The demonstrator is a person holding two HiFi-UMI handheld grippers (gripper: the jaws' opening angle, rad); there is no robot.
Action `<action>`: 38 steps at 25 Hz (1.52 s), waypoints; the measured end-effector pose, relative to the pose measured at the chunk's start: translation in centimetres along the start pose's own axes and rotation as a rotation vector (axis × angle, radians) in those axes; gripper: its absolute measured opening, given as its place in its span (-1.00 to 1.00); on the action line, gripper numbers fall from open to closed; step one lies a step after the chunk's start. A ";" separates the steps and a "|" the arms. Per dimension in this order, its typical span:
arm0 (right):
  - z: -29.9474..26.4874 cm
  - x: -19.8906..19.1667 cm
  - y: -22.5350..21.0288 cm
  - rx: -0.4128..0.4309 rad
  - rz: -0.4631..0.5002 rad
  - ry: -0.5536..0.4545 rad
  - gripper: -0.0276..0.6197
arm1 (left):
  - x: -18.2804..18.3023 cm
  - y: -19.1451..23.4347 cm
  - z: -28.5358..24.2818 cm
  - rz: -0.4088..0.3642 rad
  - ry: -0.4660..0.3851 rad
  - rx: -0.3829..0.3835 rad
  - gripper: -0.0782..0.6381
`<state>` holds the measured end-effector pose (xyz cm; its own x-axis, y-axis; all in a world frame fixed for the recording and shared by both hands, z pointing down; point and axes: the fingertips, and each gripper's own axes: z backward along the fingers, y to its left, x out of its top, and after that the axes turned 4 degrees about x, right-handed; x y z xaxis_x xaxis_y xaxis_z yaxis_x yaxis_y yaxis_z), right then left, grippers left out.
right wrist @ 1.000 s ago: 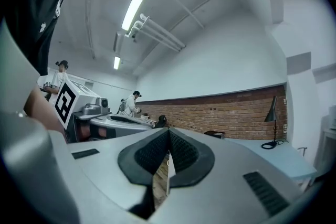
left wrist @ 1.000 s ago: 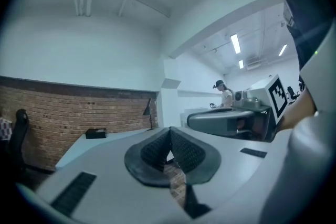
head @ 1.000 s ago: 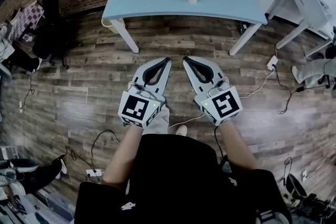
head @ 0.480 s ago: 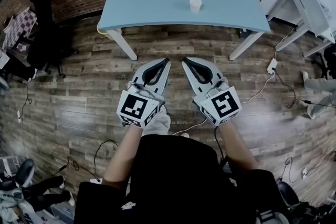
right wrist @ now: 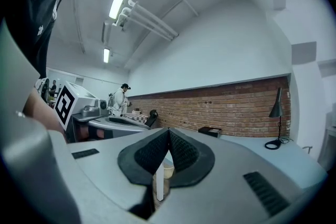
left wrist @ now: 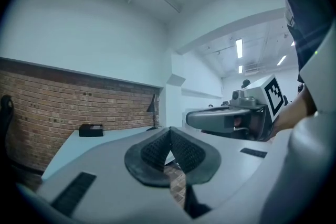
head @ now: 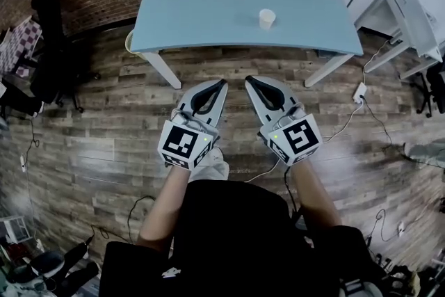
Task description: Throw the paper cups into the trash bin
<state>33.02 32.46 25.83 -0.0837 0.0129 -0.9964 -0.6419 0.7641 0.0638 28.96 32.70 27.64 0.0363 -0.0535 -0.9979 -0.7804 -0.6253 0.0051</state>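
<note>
Approach under way: the left gripper [head: 222, 83] and the right gripper [head: 247, 80] pointed level at the pale blue table [head: 208, 10], which sat nearer in the head view than a second before. Each tool's jaws were pressed together on nothing. A single paper cup [head: 266, 19] stood upright on the table's right half, well apart from both tools; the right gripper view caught it far off, just below its closed tips. A pale round thing [head: 129, 42] by the table's near left leg may be the trash bin — too little showed to tell. No cup had been picked up yet; by the look of it, the jaws would have to spread before any reach.
</note>
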 end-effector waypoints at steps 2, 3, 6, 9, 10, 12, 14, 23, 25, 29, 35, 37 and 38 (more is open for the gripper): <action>-1.4 0.0 -0.4 0.000 -0.001 0.004 -0.90 | 0.0 1.2 -0.5 -0.002 0.002 -0.008 -0.77; -2.0 0.0 -0.6 -0.001 -0.002 0.006 -0.90 | -0.1 1.7 -0.7 -0.005 0.005 -0.014 -0.77; -3.9 -0.6 -1.2 -0.014 -0.006 0.020 -0.90 | -0.7 3.4 -1.3 0.002 0.006 -0.028 -0.77; -5.6 -1.2 -1.3 -0.029 -0.010 0.037 -0.90 | -1.5 5.4 -1.4 0.025 0.014 -0.029 -0.77; -6.1 -1.3 -1.3 -0.034 -0.009 0.043 -0.90 | -1.6 5.9 -1.4 0.030 0.016 -0.030 -0.77; -7.0 -1.2 -1.7 -0.041 -0.003 0.052 -0.90 | -1.6 6.9 -1.7 0.036 0.014 -0.035 -0.77; -7.7 -1.0 -2.2 -0.053 0.000 0.055 -0.90 | -1.4 7.8 -2.2 0.038 0.009 -0.045 -0.77; -9.0 -1.3 -3.6 -0.116 0.003 0.082 -0.90 | -1.9 10.0 -3.7 0.074 -0.003 -0.080 -0.77; -8.8 -1.5 -4.4 -0.132 -0.005 0.085 -0.90 | -2.0 9.9 -4.3 0.080 -0.008 -0.095 -0.77; -8.3 -2.0 -5.9 -0.156 -0.020 0.096 -0.90 | -2.2 9.6 -5.4 0.089 0.000 -0.116 -0.77; -8.8 -2.6 -8.5 -0.186 -0.055 0.086 -0.90 | -2.8 10.5 -7.4 0.093 0.021 -0.119 -0.77; -8.9 -2.9 -9.6 -0.200 -0.054 0.087 -0.90 | -3.0 10.7 -8.0 0.094 0.028 -0.117 -0.77; -8.9 -3.0 -10.3 -0.210 -0.054 0.087 -0.90 | -3.1 10.7 -8.4 0.094 0.032 -0.114 -0.77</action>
<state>33.13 18.83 28.69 -0.1050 -0.0868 -0.9907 -0.7910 0.6111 0.0302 25.75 19.59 31.35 -0.0126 -0.1395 -0.9901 -0.7057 -0.7003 0.1076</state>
